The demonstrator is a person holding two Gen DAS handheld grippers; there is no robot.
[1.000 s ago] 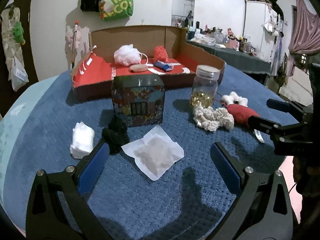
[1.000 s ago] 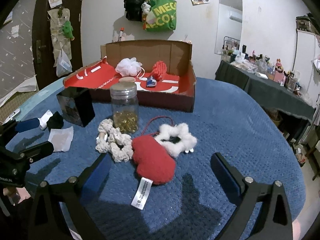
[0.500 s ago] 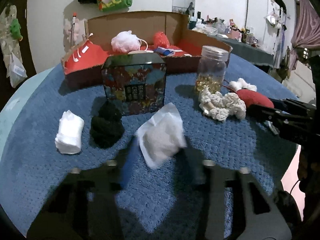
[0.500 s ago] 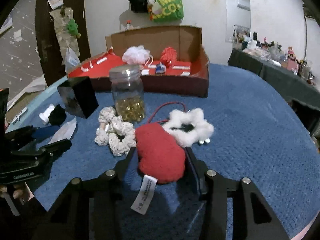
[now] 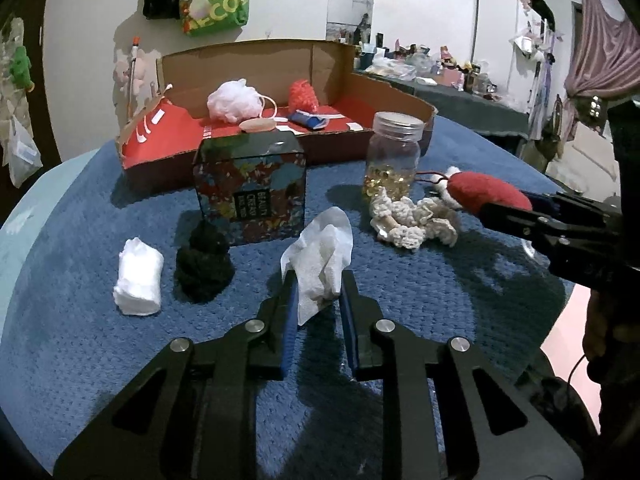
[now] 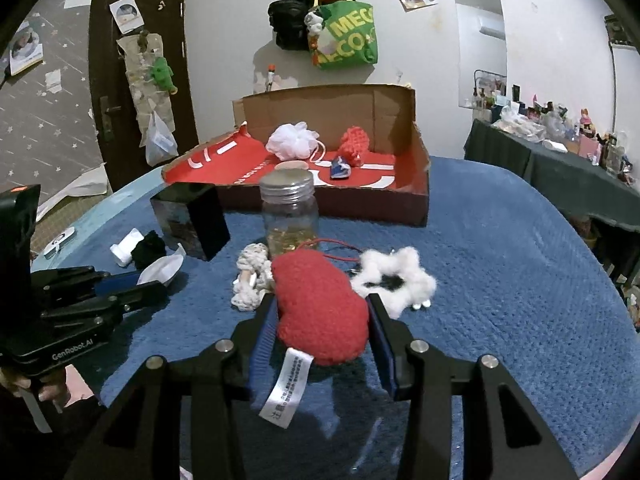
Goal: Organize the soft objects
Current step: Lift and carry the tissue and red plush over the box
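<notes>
At the bottom centre of the left wrist view, the left tool [image 5: 318,300] is pinched narrow on a crumpled white tissue [image 5: 322,256], which stands up between the blue pads just above the blue-covered bench [image 5: 420,292]. It looks nearly weightless and limp; it should crush flat and may tear or slip out if only a thin corner is caught, so the bunched middle is the safer hold.

At the bottom centre of the right wrist view, the right tool [image 6: 322,320] is closed part-way on a red knitted heart [image 6: 320,304], its pads against both flanks. The heart seems padded and springy, light, with a rough knit that should not slide. Its label [image 6: 287,388] hangs toward the camera, and the red cord [image 6: 336,246] trailing behind may snag the white fluffy star [image 6: 396,280] touching it.

Further up the left view lie a folded white cloth [image 5: 138,280], a black yarn ball [image 5: 204,264] and a cream crochet piece [image 5: 412,220], all soft. In the upper middle sits the cardboard box [image 5: 256,60], seemingly the destination.
</notes>
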